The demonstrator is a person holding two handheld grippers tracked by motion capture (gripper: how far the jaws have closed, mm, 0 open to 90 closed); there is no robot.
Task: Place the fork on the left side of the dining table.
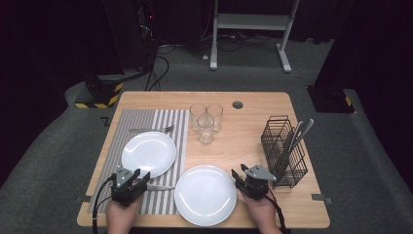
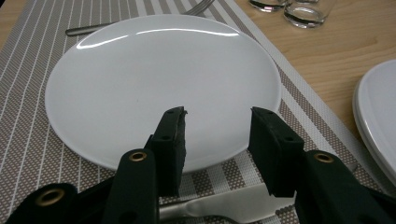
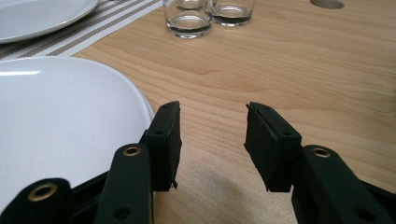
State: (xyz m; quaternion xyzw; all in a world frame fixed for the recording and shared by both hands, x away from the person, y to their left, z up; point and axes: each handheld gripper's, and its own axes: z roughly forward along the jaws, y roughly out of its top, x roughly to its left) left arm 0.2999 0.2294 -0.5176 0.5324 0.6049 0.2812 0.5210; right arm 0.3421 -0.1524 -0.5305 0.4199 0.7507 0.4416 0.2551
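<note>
A: Where's the knife (image 2: 233,205)?
B: Flat on the striped placemat (image 2: 28,154), right under the left gripper (image 2: 217,116), whose jaws stand apart with nothing between them.
A: All of it showing?
B: No, the jaws cover much of it; probably a table knife.
A: What's around?
B: A white plate (image 2: 140,84) just beyond, fork (image 2: 93,27) behind. The right gripper (image 3: 212,114), half open and holding nothing, sits beside a second plate (image 3: 56,121).
</note>
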